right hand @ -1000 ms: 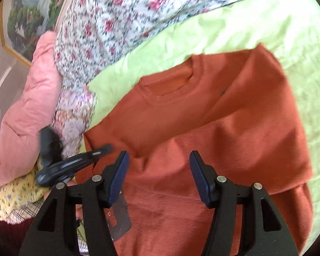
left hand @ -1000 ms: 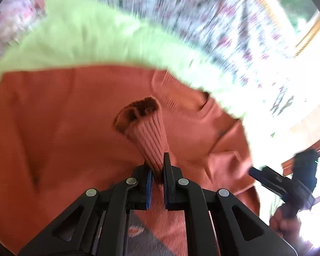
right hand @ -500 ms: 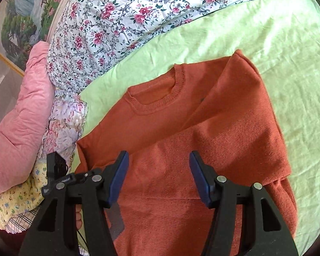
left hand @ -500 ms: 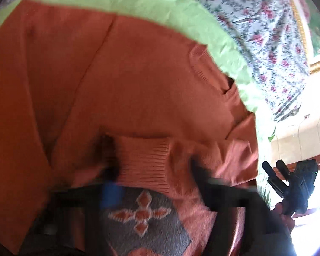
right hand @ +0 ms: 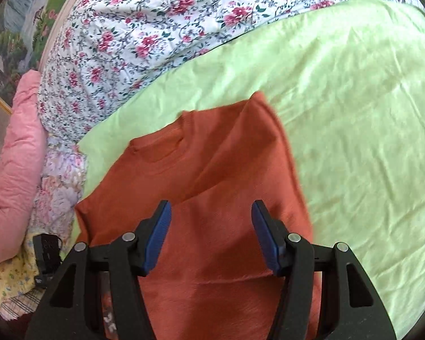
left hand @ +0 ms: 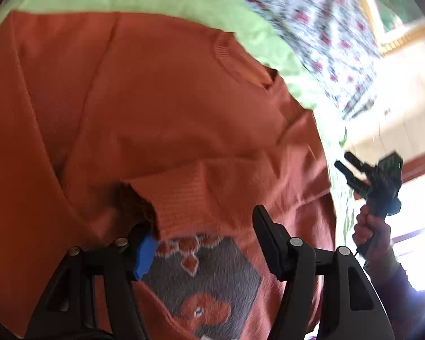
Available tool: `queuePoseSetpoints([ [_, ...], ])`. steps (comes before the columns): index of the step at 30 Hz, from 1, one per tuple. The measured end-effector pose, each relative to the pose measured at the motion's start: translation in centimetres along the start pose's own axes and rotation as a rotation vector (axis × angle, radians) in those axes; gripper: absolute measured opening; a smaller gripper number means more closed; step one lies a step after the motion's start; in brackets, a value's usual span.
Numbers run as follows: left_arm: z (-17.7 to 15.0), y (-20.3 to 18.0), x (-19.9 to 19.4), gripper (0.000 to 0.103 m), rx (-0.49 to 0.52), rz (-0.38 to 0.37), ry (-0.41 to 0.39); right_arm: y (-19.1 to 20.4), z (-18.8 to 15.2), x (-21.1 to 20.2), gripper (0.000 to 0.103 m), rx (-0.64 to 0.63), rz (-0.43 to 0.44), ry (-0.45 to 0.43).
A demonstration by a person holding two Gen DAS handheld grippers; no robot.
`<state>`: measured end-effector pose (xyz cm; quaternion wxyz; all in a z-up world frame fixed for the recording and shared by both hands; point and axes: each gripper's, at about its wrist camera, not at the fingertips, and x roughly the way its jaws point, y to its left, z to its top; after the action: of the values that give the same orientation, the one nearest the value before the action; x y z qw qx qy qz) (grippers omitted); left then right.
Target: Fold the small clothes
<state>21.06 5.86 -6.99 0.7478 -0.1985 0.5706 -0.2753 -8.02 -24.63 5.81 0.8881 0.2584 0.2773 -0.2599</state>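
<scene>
An orange knit sweater (left hand: 161, 107) lies on a light green sheet (right hand: 354, 119). One sleeve is folded across its body, and its ribbed cuff (left hand: 184, 195) rests near a grey patterned patch (left hand: 212, 277). My left gripper (left hand: 204, 243) is open and empty just above the cuff. My right gripper (right hand: 211, 235) is open and empty above the sweater (right hand: 221, 184); it also shows in the left wrist view (left hand: 351, 174), held off the sweater's right side. The neckline (right hand: 155, 147) points to the far left.
A floral bedspread (right hand: 155, 28) lies beyond the green sheet. A pink quilt (right hand: 11, 155) and a yellow patterned cloth (right hand: 11, 277) are piled at the left. A framed picture (right hand: 11, 34) hangs behind.
My left gripper has let go of the sleeve cuff and opened; the cuff now lies on the sweater. My right gripper has drawn back and up, staying open.
</scene>
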Motion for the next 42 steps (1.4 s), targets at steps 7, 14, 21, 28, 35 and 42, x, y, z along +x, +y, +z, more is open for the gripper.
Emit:
queuePoseSetpoints([
  [7,0.8,0.7,0.8,0.017,-0.057,0.011,0.003,-1.5,5.6,2.3,0.06,-0.071,-0.134,0.015],
  [14,-1.8,-1.8,-0.3,0.018,0.05,0.005,-0.01,4.6,7.3,6.9,0.06,-0.409,-0.101,0.148],
  [21,-0.4,0.8,0.3,0.066,-0.134,-0.028,0.022,7.9,6.1,11.5,0.06,-0.634,-0.061,0.287],
  [28,1.8,0.8,1.3,0.004,-0.216,-0.035,0.003,3.6,8.7,10.3,0.06,-0.476,-0.1,0.239],
  [35,-0.1,-7.0,-6.3,0.005,0.3,-0.017,-0.321,0.7,8.5,6.6,0.06,-0.34,-0.07,0.134],
  [42,0.1,-1.0,-1.1,0.062,0.115,0.008,-0.014,-0.2,7.2,7.3,0.06,-0.285,-0.082,0.15],
])
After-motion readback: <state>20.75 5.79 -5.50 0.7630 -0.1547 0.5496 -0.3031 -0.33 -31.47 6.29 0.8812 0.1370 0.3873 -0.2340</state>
